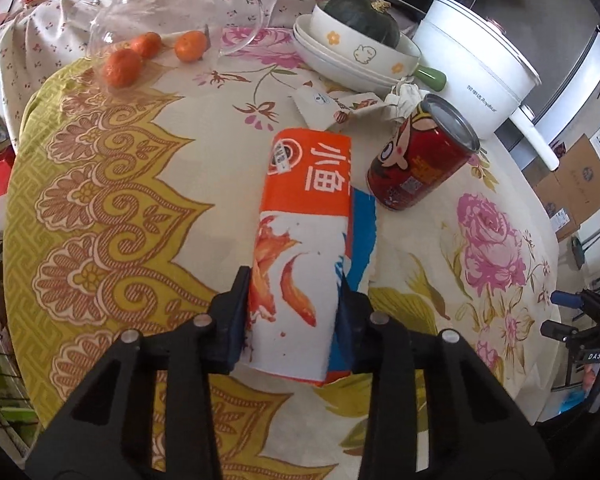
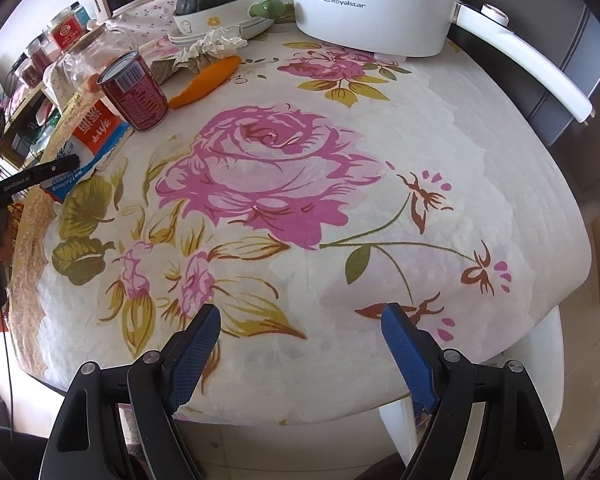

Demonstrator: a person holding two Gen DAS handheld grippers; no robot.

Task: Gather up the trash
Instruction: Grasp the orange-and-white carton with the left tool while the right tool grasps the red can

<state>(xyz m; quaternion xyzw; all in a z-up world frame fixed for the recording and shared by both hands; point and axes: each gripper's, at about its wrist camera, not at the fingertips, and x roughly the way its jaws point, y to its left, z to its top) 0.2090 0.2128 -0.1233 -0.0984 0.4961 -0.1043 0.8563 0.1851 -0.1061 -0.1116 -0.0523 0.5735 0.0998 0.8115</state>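
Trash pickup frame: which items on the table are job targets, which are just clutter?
Job:
- orange-and-white snack packet, clamped in the left hand-held gripper
- red can
- crumpled tissue
- torn wrapper

Lying about:
- tangerines
- squash in its bowl
- white electric pot
- glass jug

A table (image 2: 480, 184) draped in a floral cloth (image 2: 260, 168) occupies the centre of the room. Right of the table stands a dark panelled cabinet (image 2: 572, 92). Cardboard boxes (image 1: 576, 184) sit on the floor beyond the table's right edge. Pale floor tiles (image 2: 580, 360) show below it. Lighting is bright and even.
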